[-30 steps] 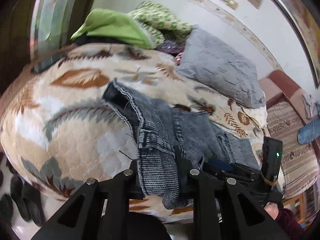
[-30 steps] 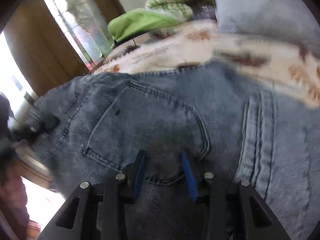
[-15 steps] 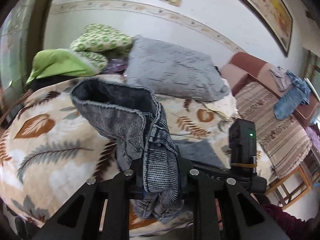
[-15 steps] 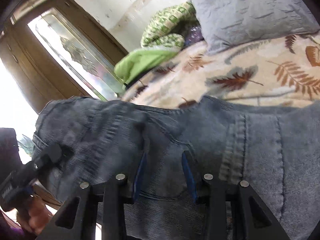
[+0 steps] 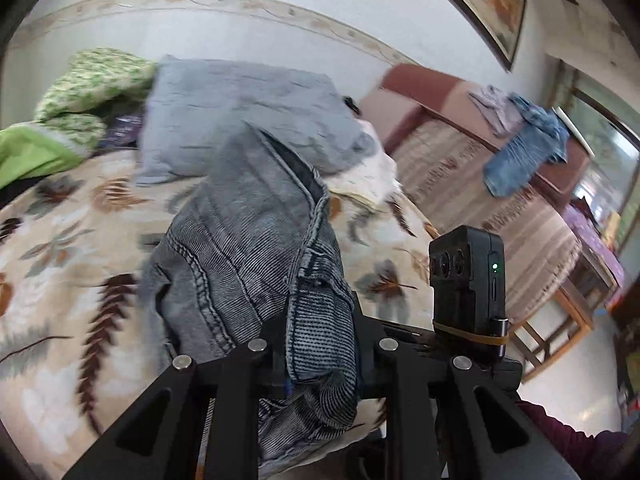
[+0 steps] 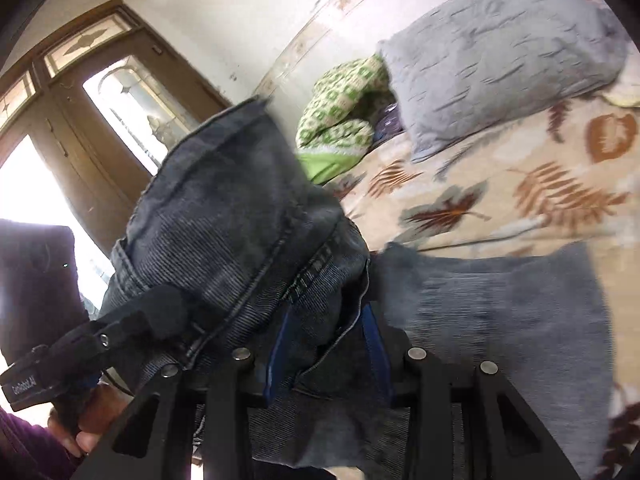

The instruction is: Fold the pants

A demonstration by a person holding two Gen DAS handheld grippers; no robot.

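Note:
Grey-blue denim pants (image 5: pixel 248 240) hang lifted above a leaf-print bedspread (image 5: pixel 60 264). My left gripper (image 5: pixel 320 344) is shut on a bunched waistband edge of the pants. My right gripper (image 6: pixel 324 344) is shut on another part of the pants (image 6: pixel 224 216), with blue pads (image 6: pixel 374 340) on either side of the cloth. A flatter part of the pants (image 6: pixel 500 308) lies on the bedspread (image 6: pixel 540 200) to the right. The right gripper's body shows in the left wrist view (image 5: pixel 466 280), and the left gripper in the right wrist view (image 6: pixel 100 344).
A grey pillow (image 5: pixel 244 112) and green bedding (image 5: pixel 92 84) lie at the bed's far side. A brown sofa (image 5: pixel 500 168) with blue cloth (image 5: pixel 524 148) stands right. A wooden glass door (image 6: pixel 100 112) is to the left.
Both grippers have lifted the pants off the bed and swung them up and to the right; the cloth now hangs bunched between them. Both stay shut on it.

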